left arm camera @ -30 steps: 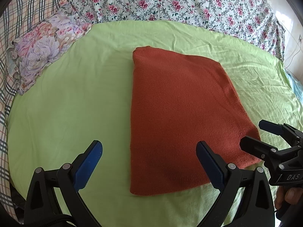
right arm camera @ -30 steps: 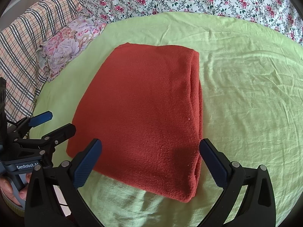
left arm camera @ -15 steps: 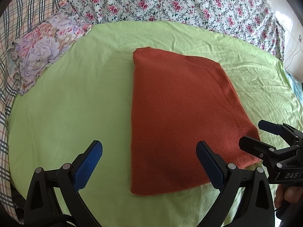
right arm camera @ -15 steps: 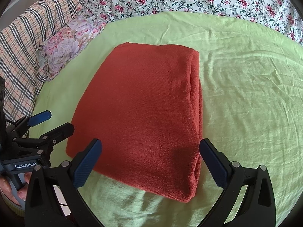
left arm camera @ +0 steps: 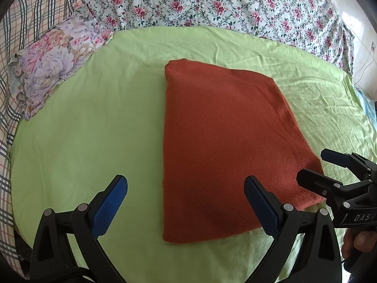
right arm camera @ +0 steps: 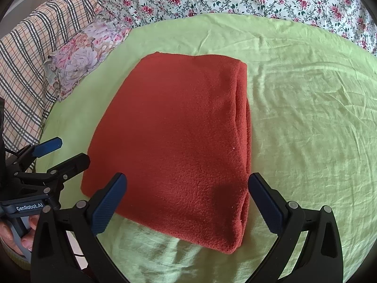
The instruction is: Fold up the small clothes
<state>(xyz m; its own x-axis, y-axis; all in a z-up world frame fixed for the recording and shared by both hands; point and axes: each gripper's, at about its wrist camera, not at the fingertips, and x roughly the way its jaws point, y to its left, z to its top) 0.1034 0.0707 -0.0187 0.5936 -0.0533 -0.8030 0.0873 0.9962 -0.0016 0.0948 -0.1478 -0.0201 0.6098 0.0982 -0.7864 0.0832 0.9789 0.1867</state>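
Rust-red folded cloth (left arm camera: 221, 146) lay flat on the light green bedsheet (left arm camera: 94, 129), roughly mid-bed, folded into a thick rectangle. In the right wrist view the same cloth (right arm camera: 179, 141) showed its stacked layers along the right edge, with a rounded fold at the near right corner. Fabric looked like fleece or terry; could not tell the garment type.

Left gripper (left arm camera: 186, 202) was spread wide with nothing between the blue pads (left arm camera: 110, 202); it hovered over the near edge of the cloth, left finger above bare sheet and right finger above the cloth's near right part. Whether either pad touched anything could not be told. Seen from the right wrist camera, the left gripper (right arm camera: 63, 153) sat just beside the cloth's near left corner, fingers parted, a thumb visible on its handle.

Right gripper (right arm camera: 186, 200) was also released, fingers straddling the near end of the cloth, one to each side, gripping nothing. In the left wrist view the right gripper (left arm camera: 315, 167) came in from the right edge, tips parted at the cloth's near right corner.

Floral pillow (left arm camera: 54, 59) rested at the far left of the sheet. Rose-print bedcover (left arm camera: 212, 2) ran along the far side, and a plaid blanket (right arm camera: 28, 54) lay at the left.
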